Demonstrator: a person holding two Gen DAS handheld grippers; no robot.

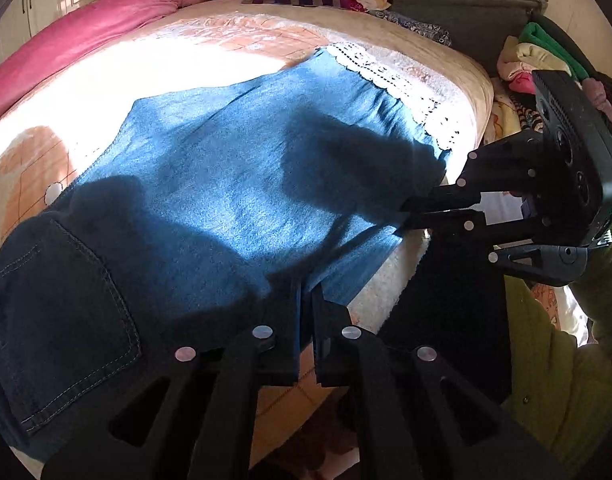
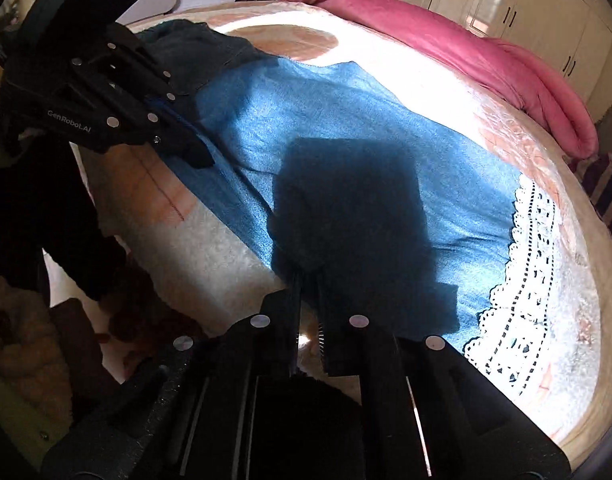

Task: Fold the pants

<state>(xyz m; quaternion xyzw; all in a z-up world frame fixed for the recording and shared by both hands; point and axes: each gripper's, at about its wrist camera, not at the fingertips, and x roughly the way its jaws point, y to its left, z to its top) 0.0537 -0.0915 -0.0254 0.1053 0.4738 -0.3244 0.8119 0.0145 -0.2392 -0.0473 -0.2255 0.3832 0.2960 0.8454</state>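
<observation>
Both tools pinch the near edge of the pants (image 1: 233, 184) on the bed (image 1: 177, 64): left tool (image 1: 306, 300), right tool (image 1: 406, 212). Next, I'd judge, lift and carry it far across.

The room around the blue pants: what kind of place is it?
Most likely a home bedroom: the pants lie on a bed with a pink quilt, and white wardrobe doors stand behind.

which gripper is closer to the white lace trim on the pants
Right. The right gripper pinches the near edge not far from the lace trim; the left gripper grips toward the dark waist end.
</observation>
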